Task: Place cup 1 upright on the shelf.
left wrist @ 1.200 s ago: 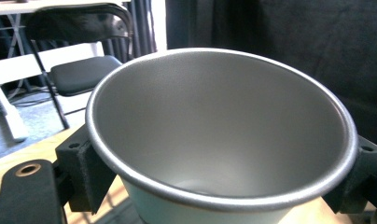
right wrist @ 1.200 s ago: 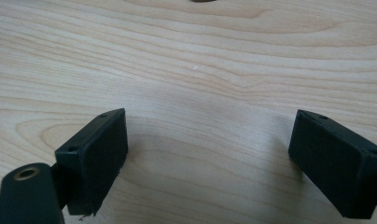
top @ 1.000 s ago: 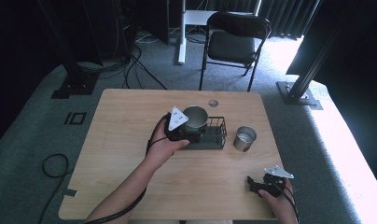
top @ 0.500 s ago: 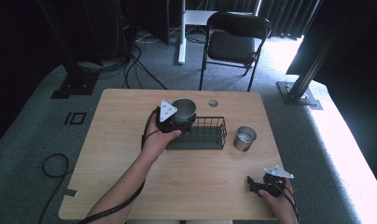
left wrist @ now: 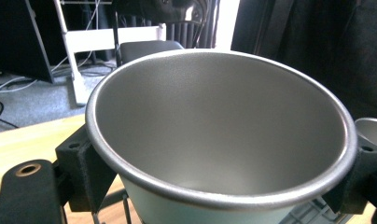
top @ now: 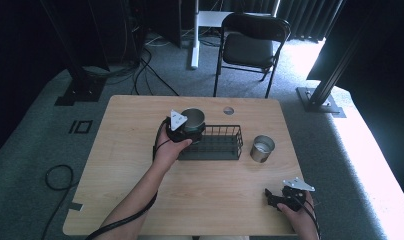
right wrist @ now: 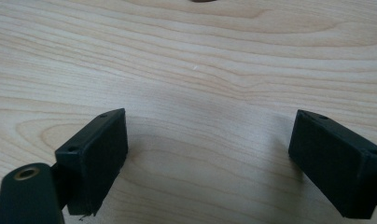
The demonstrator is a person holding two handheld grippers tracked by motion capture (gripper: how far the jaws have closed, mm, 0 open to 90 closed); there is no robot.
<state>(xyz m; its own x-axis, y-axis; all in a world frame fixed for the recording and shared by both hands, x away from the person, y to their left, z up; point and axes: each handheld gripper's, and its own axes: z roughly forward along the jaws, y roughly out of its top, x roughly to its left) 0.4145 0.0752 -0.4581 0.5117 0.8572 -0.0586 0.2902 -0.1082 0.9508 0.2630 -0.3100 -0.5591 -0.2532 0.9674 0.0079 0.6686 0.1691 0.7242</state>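
Observation:
A bare metal cup is held upright over the left end of a black wire basket; whether it touches the basket I cannot tell. My left gripper is shut on it. In the left gripper view the cup looks empty inside, and the black pads press on its sides just under the rim. A second metal cup stands on the table right of the basket. My right gripper rests at the near right of the table, open. Its jaws stand wide over bare wood.
The wooden table has a round cable hole near its far edge. A black folding chair stands beyond it. Cables lie on the grey floor to the left.
My left hand has carried the cup leftward from over the basket's middle to its left end and lowered it a little. The right gripper has not moved.

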